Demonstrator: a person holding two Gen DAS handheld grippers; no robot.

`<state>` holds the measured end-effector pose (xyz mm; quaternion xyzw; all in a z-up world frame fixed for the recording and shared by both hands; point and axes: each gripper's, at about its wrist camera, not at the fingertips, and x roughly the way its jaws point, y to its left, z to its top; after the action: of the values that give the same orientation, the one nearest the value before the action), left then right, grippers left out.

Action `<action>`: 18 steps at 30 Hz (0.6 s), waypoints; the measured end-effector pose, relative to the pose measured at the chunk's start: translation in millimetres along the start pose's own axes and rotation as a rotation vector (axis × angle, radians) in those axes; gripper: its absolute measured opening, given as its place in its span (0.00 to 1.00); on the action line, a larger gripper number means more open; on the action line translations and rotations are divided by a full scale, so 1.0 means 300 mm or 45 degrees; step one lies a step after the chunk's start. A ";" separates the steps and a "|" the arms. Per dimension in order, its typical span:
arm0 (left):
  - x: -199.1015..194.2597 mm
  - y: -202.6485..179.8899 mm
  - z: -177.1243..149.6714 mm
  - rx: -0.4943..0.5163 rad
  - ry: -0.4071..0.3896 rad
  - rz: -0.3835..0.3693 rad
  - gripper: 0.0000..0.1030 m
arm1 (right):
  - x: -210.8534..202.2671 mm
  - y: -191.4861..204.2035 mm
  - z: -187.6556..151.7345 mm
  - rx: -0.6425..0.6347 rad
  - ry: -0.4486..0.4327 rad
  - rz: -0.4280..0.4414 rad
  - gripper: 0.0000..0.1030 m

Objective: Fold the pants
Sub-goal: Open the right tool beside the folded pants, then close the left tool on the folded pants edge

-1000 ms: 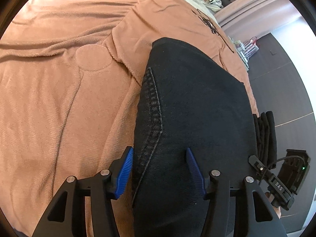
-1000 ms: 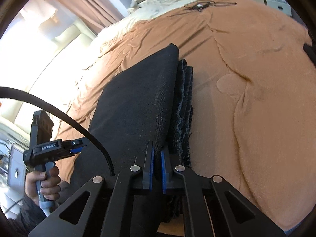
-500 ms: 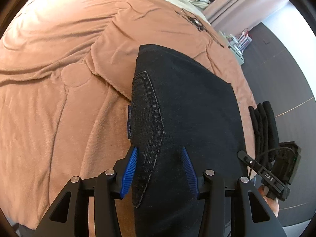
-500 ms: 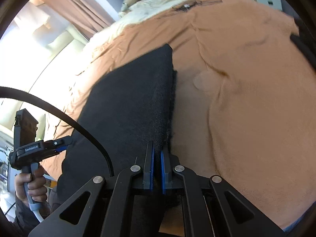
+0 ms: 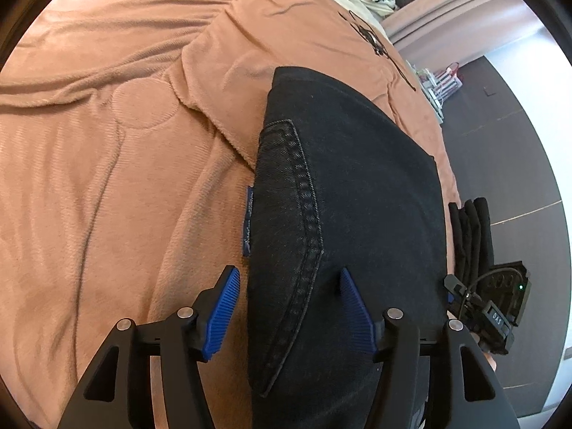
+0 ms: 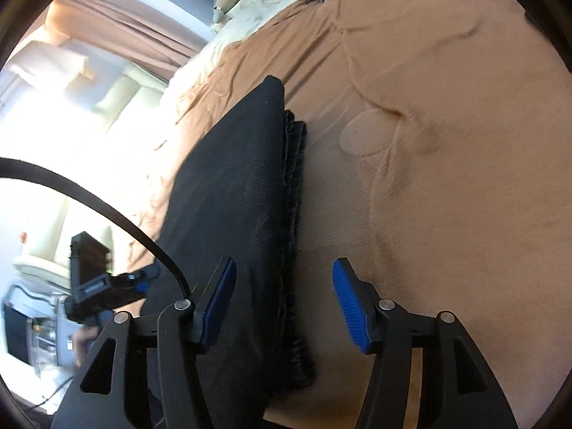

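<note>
step: final fold looks done, release | pants (image 5: 350,214) folded flat on brown bedspread (image 5: 107,178) | left gripper (image 5: 289,312) wide, straddling pocket edge | right gripper (image 6: 284,304) wide, holding nothing | next: likely retract both, check stacked edges (image 6: 295,214).

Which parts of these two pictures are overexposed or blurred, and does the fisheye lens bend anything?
Right wrist view: the window side at left is blown out white, and the other gripper is motion-blurred. Left wrist view: even light, sharp stitching on the black pants; the floor lines curve near the rim.
</note>
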<state>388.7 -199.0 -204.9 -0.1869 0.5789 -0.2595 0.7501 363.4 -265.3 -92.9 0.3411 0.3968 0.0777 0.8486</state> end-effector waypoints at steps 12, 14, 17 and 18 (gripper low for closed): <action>0.052 -0.003 0.025 0.000 0.013 -0.033 0.60 | 0.102 -0.070 0.061 0.021 0.153 0.160 0.53; 0.060 0.000 0.026 -0.003 0.014 -0.037 0.60 | 0.100 -0.078 0.064 0.018 0.166 0.178 0.53; 0.061 0.010 0.023 -0.018 0.017 -0.050 0.59 | 0.106 -0.085 0.076 0.015 0.192 0.203 0.53; 0.060 0.012 0.022 -0.020 0.017 -0.052 0.59 | 0.108 -0.084 0.079 0.014 0.199 0.208 0.53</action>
<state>399.1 -207.4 -219.2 -0.2029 0.5820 -0.2715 0.7392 398.9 -283.6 -118.4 0.3698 0.4332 0.1707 0.8040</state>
